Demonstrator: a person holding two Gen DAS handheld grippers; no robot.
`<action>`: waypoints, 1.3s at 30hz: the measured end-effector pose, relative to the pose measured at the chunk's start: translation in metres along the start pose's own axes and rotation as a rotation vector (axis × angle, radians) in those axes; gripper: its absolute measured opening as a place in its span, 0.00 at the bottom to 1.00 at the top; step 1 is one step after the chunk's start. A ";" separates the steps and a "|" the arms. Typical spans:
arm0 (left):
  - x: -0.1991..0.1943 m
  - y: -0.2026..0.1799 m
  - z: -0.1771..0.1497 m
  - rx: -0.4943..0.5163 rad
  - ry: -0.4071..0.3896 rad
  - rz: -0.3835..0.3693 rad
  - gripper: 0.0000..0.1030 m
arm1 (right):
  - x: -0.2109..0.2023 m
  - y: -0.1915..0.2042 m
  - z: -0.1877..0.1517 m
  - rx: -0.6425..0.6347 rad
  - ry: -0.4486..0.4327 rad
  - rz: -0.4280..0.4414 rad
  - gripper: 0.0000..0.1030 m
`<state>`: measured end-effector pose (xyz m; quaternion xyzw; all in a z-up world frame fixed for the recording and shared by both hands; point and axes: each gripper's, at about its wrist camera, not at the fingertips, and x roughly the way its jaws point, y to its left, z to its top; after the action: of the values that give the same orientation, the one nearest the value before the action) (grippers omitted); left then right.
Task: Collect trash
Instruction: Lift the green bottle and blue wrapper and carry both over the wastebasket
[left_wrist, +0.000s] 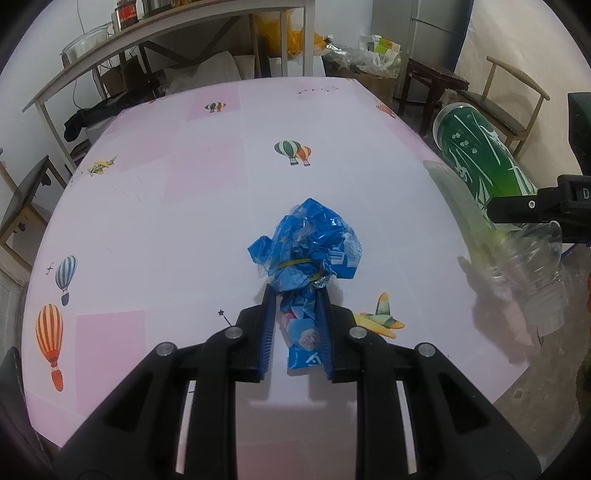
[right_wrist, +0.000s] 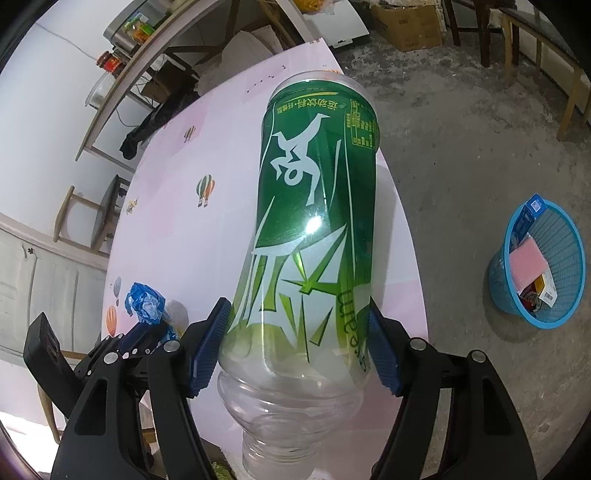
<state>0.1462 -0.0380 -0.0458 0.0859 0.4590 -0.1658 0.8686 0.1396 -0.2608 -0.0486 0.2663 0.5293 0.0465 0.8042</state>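
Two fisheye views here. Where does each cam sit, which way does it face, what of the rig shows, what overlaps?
Left wrist: on the left tongs, facing across the pink balloon-print table; its tongs clamp a crumpled blue plastic wrapper.
Right wrist: on the right tongs, facing over the table edge and the concrete floor with a blue mesh basket; its tongs clamp a clear green-labelled plastic bottle.
Shared: table, wrapper, bottle; each view shows the other tongs.
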 end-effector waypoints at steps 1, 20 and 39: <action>-0.001 0.000 0.000 -0.002 -0.002 -0.002 0.19 | -0.001 0.000 0.000 0.000 -0.003 0.001 0.66; -0.041 -0.035 0.030 0.027 -0.100 -0.179 0.19 | -0.071 -0.035 0.000 0.080 -0.183 0.059 0.66; 0.025 -0.263 0.087 0.269 0.230 -0.632 0.20 | -0.149 -0.289 -0.114 0.665 -0.365 -0.058 0.66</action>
<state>0.1300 -0.3137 -0.0169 0.0715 0.5318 -0.4741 0.6981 -0.0848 -0.5174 -0.0971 0.5014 0.3709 -0.1987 0.7560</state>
